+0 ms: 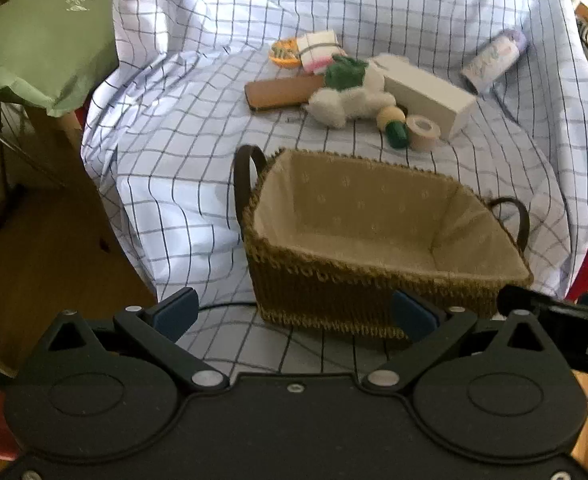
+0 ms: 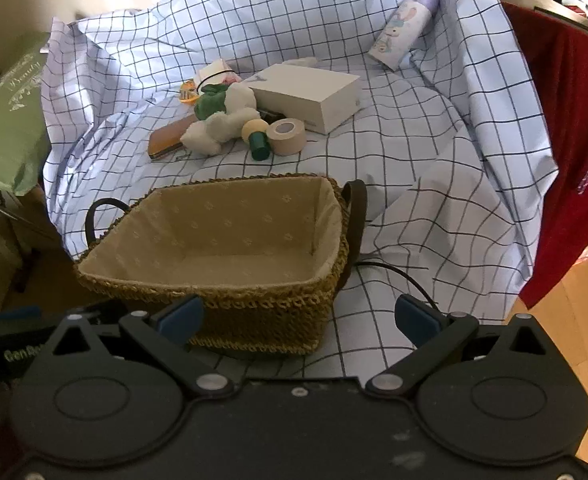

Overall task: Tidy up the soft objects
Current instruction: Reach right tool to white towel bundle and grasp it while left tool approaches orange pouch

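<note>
Hovering at the near edge of the scene, the left gripper (image 1: 294, 314) has its blue-padded fingers spread wide with nothing between them; the right gripper (image 2: 299, 318) is spread just as wide and holds nothing either. Both sit just short of a woven basket (image 1: 318, 280) with a beige fabric lining and a dark loop handle at each end; its inside is bare, showing only the lining. A thin dark cable (image 2: 398, 274) lies on the cloth by the basket's right end. The basket stands on a white checked cloth (image 2: 434, 160) that covers the whole work surface.

Farther back on the cloth lies a cluster of items: a white and green plush toy (image 1: 348, 94), touching a flat brown case (image 1: 282, 93) on its left and a white box (image 1: 426, 94) on its right. Just in front of the box are a roll of beige tape (image 1: 423, 132) and a green and cream bottle (image 1: 394, 126). Beyond the toy sit a folded striped cloth (image 1: 320, 50) and an orange object (image 1: 284, 53). A patterned cylinder (image 2: 404, 30) lies far right, well apart. At the left a green bag (image 1: 42, 36) bears script reading "Beauty".
</note>
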### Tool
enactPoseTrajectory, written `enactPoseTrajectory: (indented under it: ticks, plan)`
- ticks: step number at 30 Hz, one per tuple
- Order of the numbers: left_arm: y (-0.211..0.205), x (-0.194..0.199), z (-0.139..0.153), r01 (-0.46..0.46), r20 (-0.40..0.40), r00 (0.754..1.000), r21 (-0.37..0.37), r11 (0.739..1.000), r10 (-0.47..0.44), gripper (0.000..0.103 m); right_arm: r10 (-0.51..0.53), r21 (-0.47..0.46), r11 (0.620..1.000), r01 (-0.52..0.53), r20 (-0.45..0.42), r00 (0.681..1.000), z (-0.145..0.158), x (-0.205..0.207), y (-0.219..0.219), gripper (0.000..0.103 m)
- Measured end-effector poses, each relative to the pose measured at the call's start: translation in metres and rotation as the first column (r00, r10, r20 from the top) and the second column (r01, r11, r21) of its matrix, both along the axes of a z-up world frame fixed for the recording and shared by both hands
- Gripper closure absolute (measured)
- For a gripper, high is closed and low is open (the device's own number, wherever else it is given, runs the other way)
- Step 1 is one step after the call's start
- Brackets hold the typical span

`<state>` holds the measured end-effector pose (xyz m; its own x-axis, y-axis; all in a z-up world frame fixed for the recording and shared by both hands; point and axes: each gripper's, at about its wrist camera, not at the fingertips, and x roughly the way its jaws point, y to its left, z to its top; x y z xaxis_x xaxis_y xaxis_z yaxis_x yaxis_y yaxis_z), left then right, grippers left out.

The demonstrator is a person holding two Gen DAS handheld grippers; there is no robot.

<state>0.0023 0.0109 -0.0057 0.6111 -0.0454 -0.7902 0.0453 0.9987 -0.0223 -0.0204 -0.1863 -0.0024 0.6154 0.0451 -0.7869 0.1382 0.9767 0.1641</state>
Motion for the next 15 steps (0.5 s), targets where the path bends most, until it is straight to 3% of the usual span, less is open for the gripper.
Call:
enactPoseTrajectory:
  ticks: [5,15]
  plan:
    - [0.008,0.009,0.007,-0.023,0.032,0.999,-0.019,1.000,0.024,0.004,-0.001,-0.003,1.000,0.001,0.024,1.000,0.003,0.009,-0.003,0.000]
    - [0.018,0.048,0.021,0.017,0.050,0.999,-0.039,0.999,-0.015,0.005,-0.005,-0.019,1.000,0.007,0.088,0.996,0.017,0.044,-0.006,0.000]
